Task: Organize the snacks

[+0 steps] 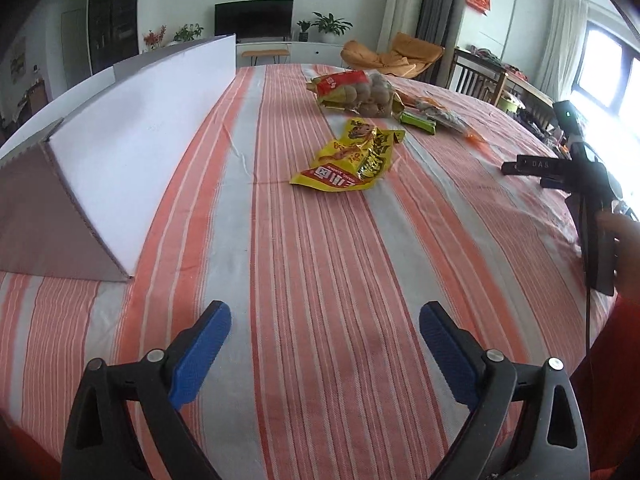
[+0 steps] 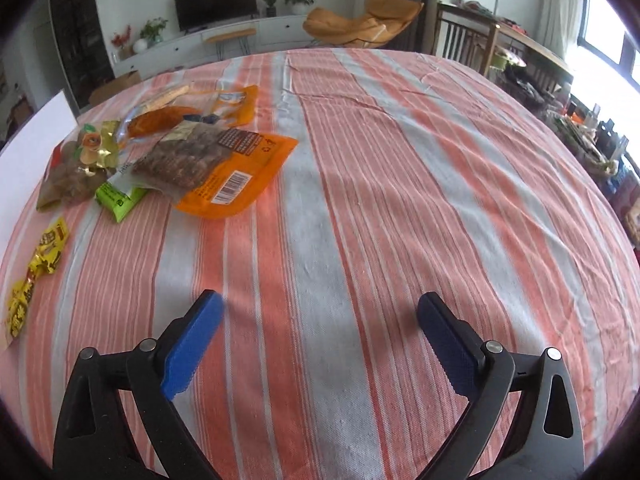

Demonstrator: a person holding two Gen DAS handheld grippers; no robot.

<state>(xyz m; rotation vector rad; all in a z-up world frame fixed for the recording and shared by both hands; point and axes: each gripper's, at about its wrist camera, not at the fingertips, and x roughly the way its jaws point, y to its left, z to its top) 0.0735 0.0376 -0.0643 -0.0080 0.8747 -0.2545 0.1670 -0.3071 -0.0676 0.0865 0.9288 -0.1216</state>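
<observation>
My left gripper (image 1: 325, 312) hangs open over the striped tablecloth (image 1: 304, 264) with nothing between its blue pads. A yellow snack packet (image 1: 352, 156) lies ahead of it, and further back a pile with a bag of brown balls (image 1: 362, 94) and a green packet (image 1: 418, 122). My right gripper (image 2: 320, 304) is open too, above bare cloth. In its view the pile lies at the far left: an orange bag (image 2: 224, 168), the green packet (image 2: 118, 198), the bag of brown balls (image 2: 74, 178) and the yellow packet (image 2: 36, 264). The right gripper (image 1: 532, 168) also shows at the left view's right edge.
An open cardboard box with a white flap (image 1: 132, 144) stands on the table at the left. A hand and red sleeve (image 1: 624, 248) hold the right tool. Beyond the table are a TV, plants, an orange chair (image 2: 360, 20) and a cluttered desk.
</observation>
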